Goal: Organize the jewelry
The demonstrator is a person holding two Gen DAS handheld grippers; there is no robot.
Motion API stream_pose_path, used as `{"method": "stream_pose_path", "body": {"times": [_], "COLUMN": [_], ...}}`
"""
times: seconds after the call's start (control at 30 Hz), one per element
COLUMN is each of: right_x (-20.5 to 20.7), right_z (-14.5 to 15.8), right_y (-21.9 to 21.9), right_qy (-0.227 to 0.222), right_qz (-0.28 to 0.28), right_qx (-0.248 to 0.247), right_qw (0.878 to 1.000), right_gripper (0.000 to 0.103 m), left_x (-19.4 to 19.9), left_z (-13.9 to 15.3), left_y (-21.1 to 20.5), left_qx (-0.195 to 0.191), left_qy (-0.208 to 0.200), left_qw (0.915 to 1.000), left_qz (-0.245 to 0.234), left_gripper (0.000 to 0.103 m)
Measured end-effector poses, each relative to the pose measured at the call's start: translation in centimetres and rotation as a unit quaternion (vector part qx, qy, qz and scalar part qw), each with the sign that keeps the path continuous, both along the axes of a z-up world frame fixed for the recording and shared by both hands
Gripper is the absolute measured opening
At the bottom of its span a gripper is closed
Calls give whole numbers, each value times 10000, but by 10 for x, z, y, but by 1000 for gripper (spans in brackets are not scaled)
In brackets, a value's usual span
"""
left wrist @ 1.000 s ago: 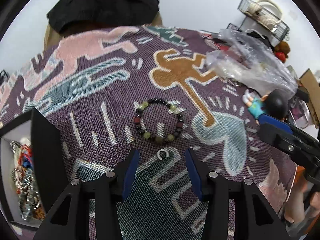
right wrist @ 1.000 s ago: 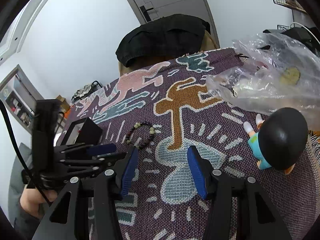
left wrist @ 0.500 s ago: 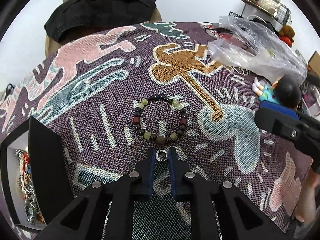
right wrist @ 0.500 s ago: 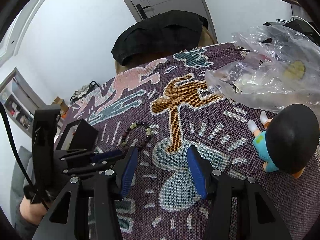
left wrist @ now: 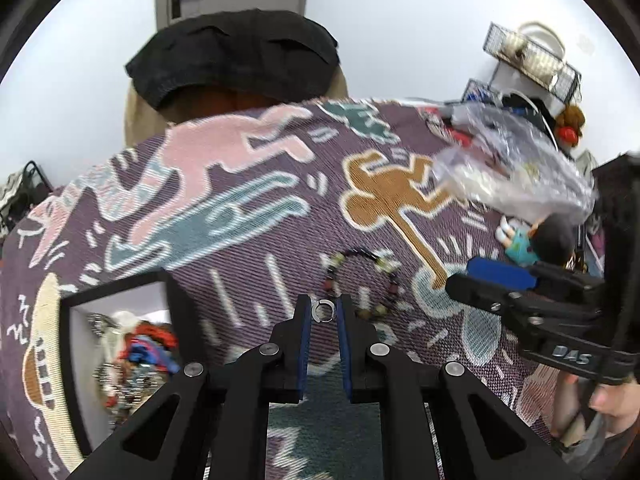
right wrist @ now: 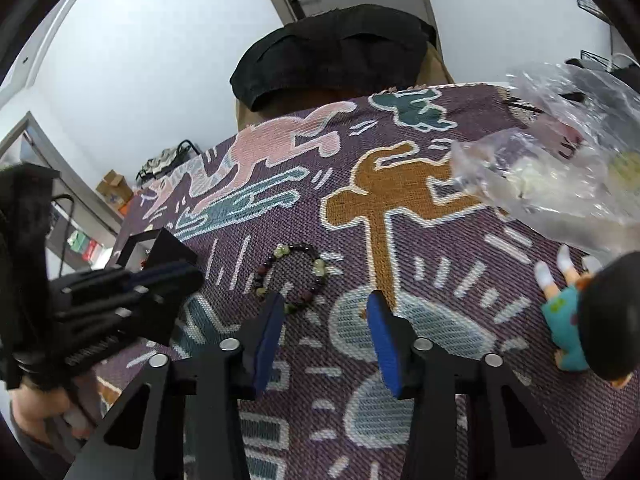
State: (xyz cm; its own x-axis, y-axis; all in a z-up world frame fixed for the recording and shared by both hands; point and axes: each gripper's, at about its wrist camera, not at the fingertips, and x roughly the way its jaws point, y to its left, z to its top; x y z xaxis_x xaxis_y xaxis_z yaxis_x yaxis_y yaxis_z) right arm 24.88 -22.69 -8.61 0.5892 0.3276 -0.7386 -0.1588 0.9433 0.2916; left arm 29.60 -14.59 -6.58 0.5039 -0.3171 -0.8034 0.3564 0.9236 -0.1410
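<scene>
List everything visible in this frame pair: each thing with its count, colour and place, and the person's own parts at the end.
ring: one, silver, pinched between the left gripper's pads
bead bracelet: one, dark red and pale green, flat on the cloth near the middle
black box: one, open, white inside with mixed jewelry, left side of the cloth
patterned cloth: one, purple with pink, teal and tan figures, covering the table
plastic bag: one, clear, crumpled, far right
figurine: one, teal shirt, black hair, lying at the right
black garment: one, draped behind the table
wire basket: one, black, far right
left gripper: shut on the ring
right gripper: empty, jaws closing
</scene>
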Motion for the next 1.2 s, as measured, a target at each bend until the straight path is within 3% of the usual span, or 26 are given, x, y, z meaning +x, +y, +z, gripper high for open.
{"method": "stream_pose_path", "body": {"times": [0.33,0.5,0.63,0.8,0.83,0.87,1.0,1.2], "right_x": [35,48,51,45,42,40,29,14], "right_z": [-11,-19,-30,-19,-11,-3,30,74], "right_y": [32,49,65,73,74,74,76,93], "right_qy": [325,454,554,317,230,150,-189,-619], "right_qz": [34,61,167,247,222,207,155,201], "right_qx": [-590,-901,-1332,-1584,-1596,-1579,-1609,-1612], "right_qw": [9977,9949,9894,9866,9867,9871,9867,9848], "right_gripper": [26,21,10,9,9,9,9,9], "left_x": [-1,-4,-6,-7,-7,-6,-14,-26], "left_z": [30,29,23,16,15,13,18,32], "left_y": [54,81,95,110,112,116,128,146], "left_qx": [-232,-286,-309,-389,-426,-451,-504,-635], "left_qy": [-288,-274,-221,-58,-1,68,-116,-313], "left_qw": [9987,9979,9975,9973,9972,9969,9957,9935], "left_qz": [343,511,589,615,618,648,773,887], "left_gripper": [13,13,13,15,17,25,71,73]}}
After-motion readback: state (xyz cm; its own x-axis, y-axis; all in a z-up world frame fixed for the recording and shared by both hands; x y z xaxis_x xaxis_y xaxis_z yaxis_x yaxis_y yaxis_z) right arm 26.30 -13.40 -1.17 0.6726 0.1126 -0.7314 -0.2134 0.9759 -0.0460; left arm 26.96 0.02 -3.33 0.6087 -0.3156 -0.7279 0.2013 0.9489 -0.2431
